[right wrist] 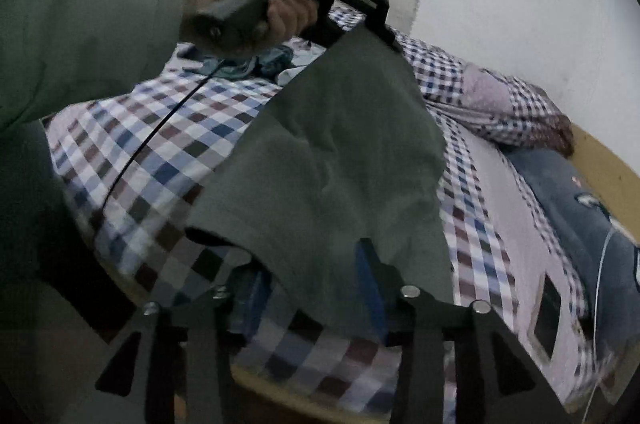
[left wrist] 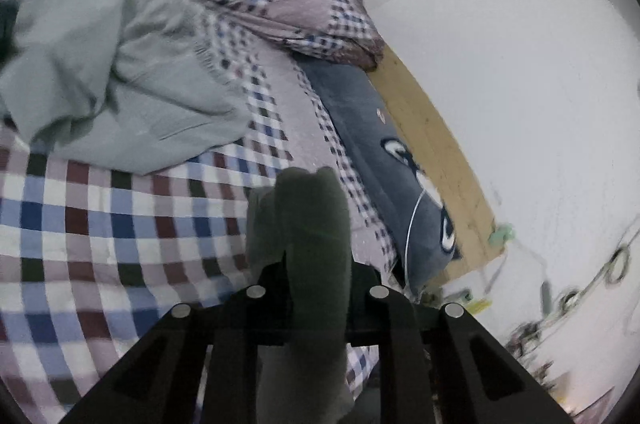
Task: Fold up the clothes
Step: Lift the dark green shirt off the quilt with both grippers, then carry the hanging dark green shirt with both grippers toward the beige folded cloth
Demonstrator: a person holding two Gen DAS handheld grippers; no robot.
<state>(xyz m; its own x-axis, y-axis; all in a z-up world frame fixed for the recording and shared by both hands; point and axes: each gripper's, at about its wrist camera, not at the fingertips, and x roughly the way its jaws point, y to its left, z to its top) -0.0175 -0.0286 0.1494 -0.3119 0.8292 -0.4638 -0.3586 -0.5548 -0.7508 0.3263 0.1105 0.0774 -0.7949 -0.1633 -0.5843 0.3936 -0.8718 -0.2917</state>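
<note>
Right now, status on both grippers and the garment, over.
Left gripper shut on grey-green garment. Right gripper shut on its other edge. Garment held up, spread above checked bedspread. Light green cloth heaped on bed beyond.

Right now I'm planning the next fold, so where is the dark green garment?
The dark green garment hangs above the checked bedspread, stretched between both grippers: the left gripper pinches its top corner, the right gripper its lower edge.
</note>
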